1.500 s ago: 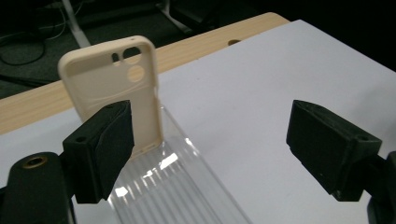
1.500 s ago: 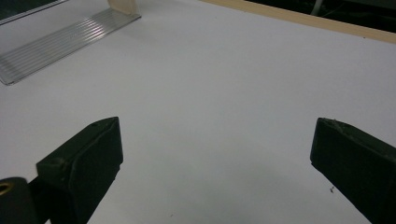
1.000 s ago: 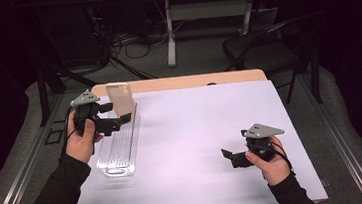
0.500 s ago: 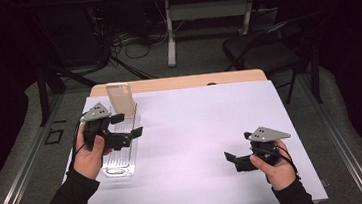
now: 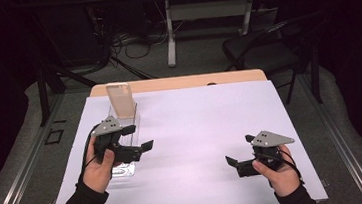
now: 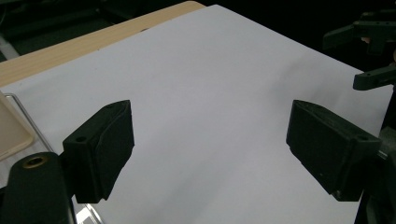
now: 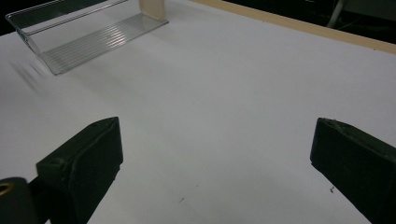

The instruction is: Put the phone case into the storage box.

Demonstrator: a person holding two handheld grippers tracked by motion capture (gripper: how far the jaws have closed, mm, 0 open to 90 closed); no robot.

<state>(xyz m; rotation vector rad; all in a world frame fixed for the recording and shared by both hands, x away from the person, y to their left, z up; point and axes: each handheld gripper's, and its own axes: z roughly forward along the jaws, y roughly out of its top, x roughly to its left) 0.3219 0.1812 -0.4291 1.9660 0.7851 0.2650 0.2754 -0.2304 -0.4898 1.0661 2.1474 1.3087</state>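
A long clear plastic tray (image 5: 131, 121) lies along the left side of the white sheet, with a pale beige flat piece (image 5: 120, 100) upright at its far end. My left gripper (image 5: 139, 137) hovers over the tray's near half, jaws open and empty, pointing right. In the left gripper view the left gripper (image 6: 215, 140) faces bare sheet, with the beige piece (image 6: 11, 126) at the left edge. My right gripper (image 5: 240, 150) is open and empty low at the front right, pointing left. The right gripper view has the right gripper (image 7: 217, 163) looking across the sheet at the tray (image 7: 88, 37) and the beige piece (image 7: 152, 8).
A white sheet (image 5: 201, 125) covers most of the wooden table (image 5: 177, 83). The right gripper (image 6: 373, 46) appears at the top right of the left gripper view. Beyond the table are a dark chair (image 5: 259, 49), desk legs and floor cables.
My left gripper has moved toward the person and slightly right along the tray, away from the beige piece. The right gripper has shifted only a little.
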